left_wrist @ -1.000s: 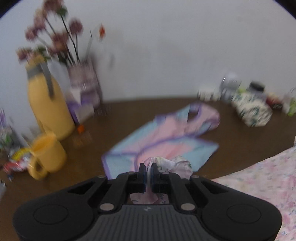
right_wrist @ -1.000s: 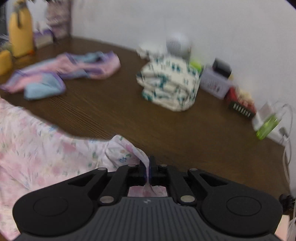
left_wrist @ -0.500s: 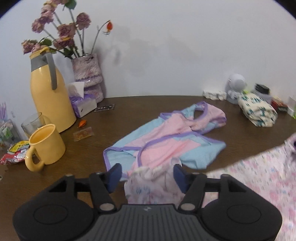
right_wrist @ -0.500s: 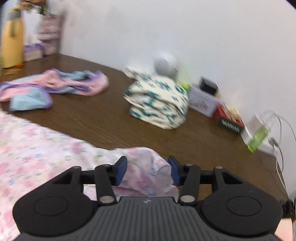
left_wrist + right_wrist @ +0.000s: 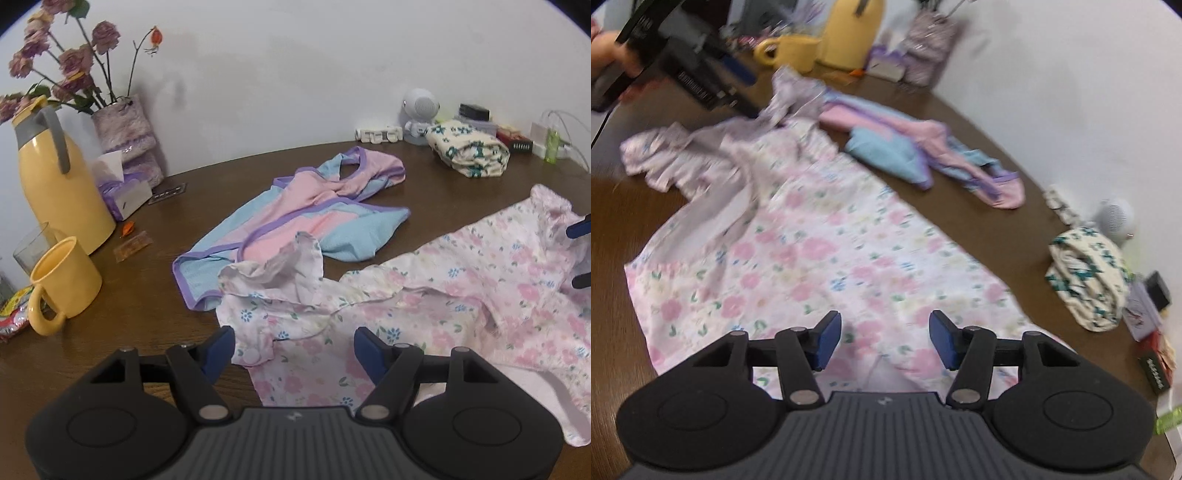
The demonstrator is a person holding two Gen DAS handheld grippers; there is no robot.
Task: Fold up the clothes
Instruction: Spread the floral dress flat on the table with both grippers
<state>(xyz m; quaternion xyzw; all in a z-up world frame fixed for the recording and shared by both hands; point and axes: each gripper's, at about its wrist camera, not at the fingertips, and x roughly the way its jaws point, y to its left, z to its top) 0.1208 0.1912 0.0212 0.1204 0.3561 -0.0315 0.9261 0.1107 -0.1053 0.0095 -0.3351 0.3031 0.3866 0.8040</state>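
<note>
A pink floral garment (image 5: 461, 291) lies spread on the brown table (image 5: 147, 295); it also shows in the right wrist view (image 5: 820, 251). My left gripper (image 5: 293, 349) is open just above its ruffled sleeve end. My right gripper (image 5: 884, 339) is open over the garment's hem end. The left gripper also shows in the right wrist view (image 5: 720, 85), at the far sleeve. A pink and blue garment (image 5: 306, 218) lies unfolded behind. A folded cream floral garment (image 5: 469, 153) sits at the back right.
A yellow jug (image 5: 59, 181), yellow mug (image 5: 62, 288), glass (image 5: 31, 249), tissue box (image 5: 122, 192) and flower vase (image 5: 125, 136) stand at the left. A white speaker (image 5: 419, 114), small boxes (image 5: 513, 138) and a charger (image 5: 546, 140) line the back wall.
Both grippers opened and let go of the pink floral garment, which now lies flat on the table. The right gripper swung round to look along the garment.
</note>
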